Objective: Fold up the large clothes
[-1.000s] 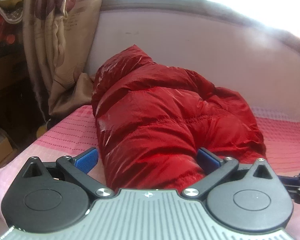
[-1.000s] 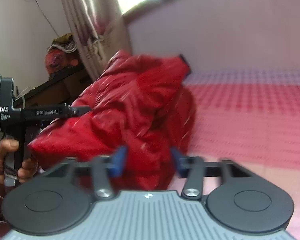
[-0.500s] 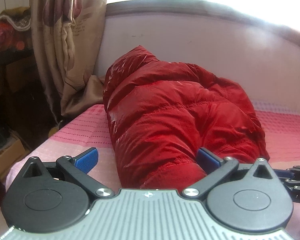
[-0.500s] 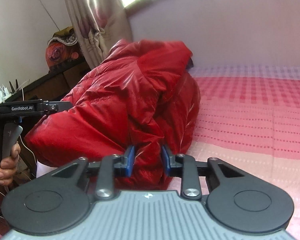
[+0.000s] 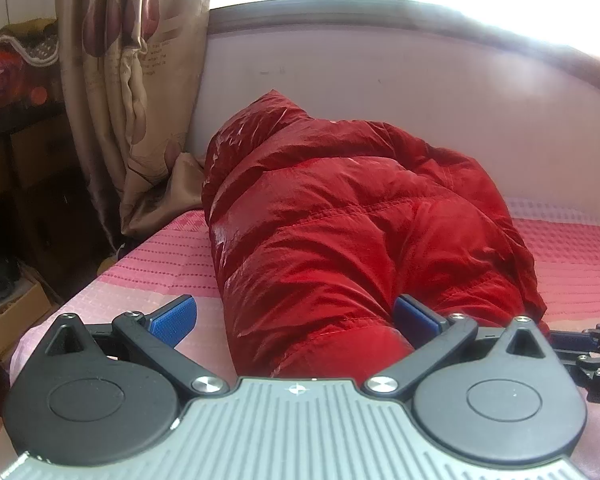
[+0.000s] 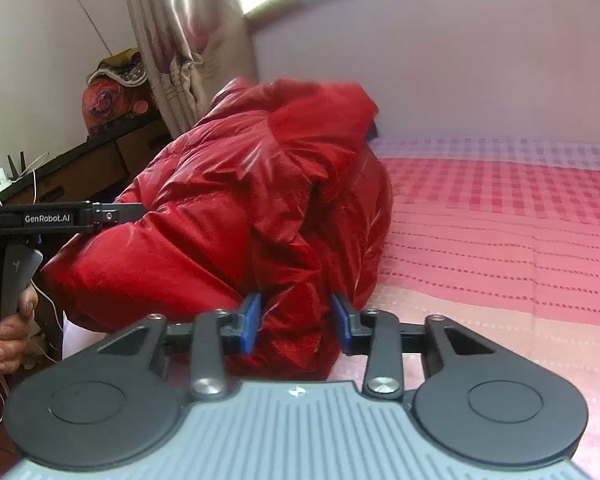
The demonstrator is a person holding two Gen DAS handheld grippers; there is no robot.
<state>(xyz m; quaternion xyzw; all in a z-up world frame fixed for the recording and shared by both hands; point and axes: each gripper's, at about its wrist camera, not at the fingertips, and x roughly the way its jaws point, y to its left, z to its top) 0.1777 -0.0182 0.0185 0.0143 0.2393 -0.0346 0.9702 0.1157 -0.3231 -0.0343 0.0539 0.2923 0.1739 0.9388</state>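
A shiny red puffer jacket (image 5: 340, 232) lies bunched in a thick heap on a pink bed (image 5: 172, 264); it also shows in the right wrist view (image 6: 252, 216). My left gripper (image 5: 296, 316) is open wide, its blue pads on either side of the jacket's near end, not clamped on it. My right gripper (image 6: 296, 320) has closed partway on a thick fold of the jacket's right edge, both blue pads pressing the fabric. The left gripper's handle and the hand on it show at the left of the right wrist view (image 6: 60, 218).
A beige patterned curtain (image 5: 132, 92) hangs at the bed's far left corner, below a bright window. A pale wall (image 5: 420, 92) runs behind the bed. Dark shelves and boxes (image 5: 16, 184) stand left of the bed. The pink checked bedspread (image 6: 500, 232) stretches right of the jacket.
My right gripper's jaws went from open to closed around a jacket fold, then widened slightly. The left gripper drew back a little to the left and stayed open.
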